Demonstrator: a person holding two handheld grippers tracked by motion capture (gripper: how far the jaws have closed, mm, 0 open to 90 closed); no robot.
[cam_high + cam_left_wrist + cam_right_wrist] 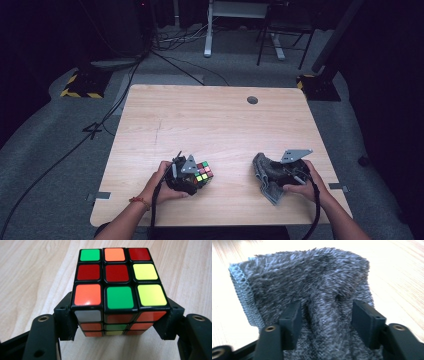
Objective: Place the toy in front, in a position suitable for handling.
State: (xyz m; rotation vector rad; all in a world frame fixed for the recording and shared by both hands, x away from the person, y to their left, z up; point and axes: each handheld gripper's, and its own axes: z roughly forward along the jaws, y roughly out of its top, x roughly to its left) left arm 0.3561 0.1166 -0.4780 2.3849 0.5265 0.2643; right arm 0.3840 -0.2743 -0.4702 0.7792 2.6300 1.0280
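A scrambled Rubik's cube (pixel 203 172) (pixel 117 282) rests near the table's front left. My left gripper (pixel 196 178) (pixel 118 323) is shut on it, one black pad pressed against each side of the cube's lower layers. At the front right lies a crumpled grey fuzzy cloth (pixel 264 176) (pixel 307 277) with a stitched pale edge. My right gripper (pixel 275 175) (pixel 327 315) points into it with its jaws open. A raised fold of the cloth sits between the pads, with a gap on each side.
The light wooden table (pixel 210 120) has a round cable hole (pixel 252 100) near its far edge. Beyond the table, cables and the legs of other furniture stand on a grey floor. Both hands work close to the front edge.
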